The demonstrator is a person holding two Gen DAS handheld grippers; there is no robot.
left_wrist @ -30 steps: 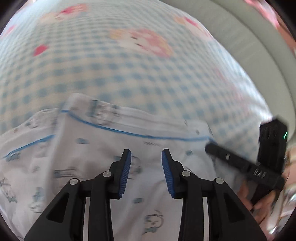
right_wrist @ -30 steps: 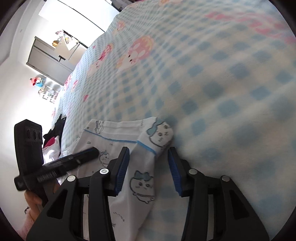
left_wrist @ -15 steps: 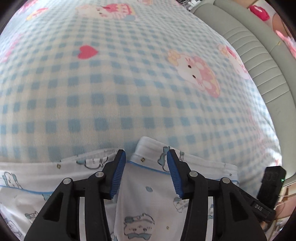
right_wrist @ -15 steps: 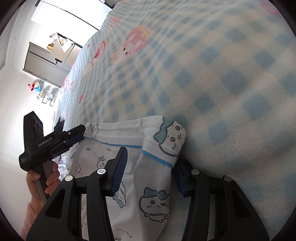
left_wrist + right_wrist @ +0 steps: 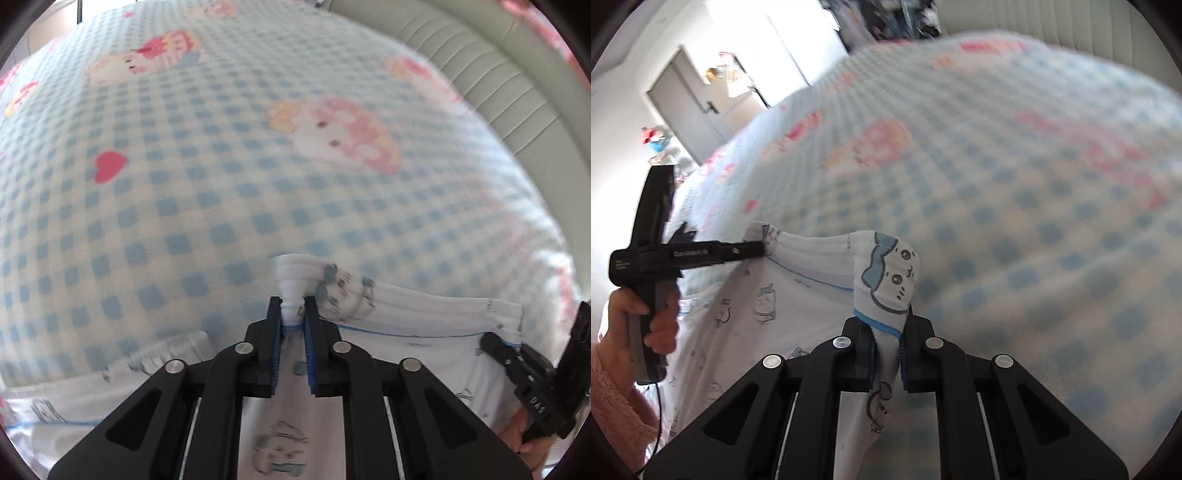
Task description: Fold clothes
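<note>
Nearest the left wrist camera, the left gripper (image 5: 293, 317) has black plastic arms with round metal rivets and ribbed blue pads. Its jaws have just been closing and now pinch a bunched corner of the white garment (image 5: 406, 325), whose ribbed cuff fans out just past the fingertips. The garment is thin, soft cloth printed with small cartoon animals and edged with a fine blue line. From this pinch its top edge runs to the right, slightly sagging, to the right gripper (image 5: 517, 349), which bites the other corner at the frame's edge.

In the right wrist view the right gripper (image 5: 888, 332) is likewise clamped after closing: a gathered fold of cloth bearing a blue-and-white cartoon face stands up between its blue pads and hangs down below them. The hem stretches leftward from there to the left gripper (image 5: 759, 249), so the garment's long axis lies across the view between the two tools, its body hanging toward the cameras. A hand (image 5: 646, 314) in a fuzzy pink sleeve (image 5: 613, 402) holds that gripper's handle.

Beyond lies the blanket (image 5: 221, 192), a fleecy blue-and-cream check with pink cartoon figures and a red heart. Farthest off, a padded, stitched pale headboard (image 5: 491, 77) curves along the blanket's edge, and a pale door (image 5: 690, 110) stands in the bright room, blurred.
</note>
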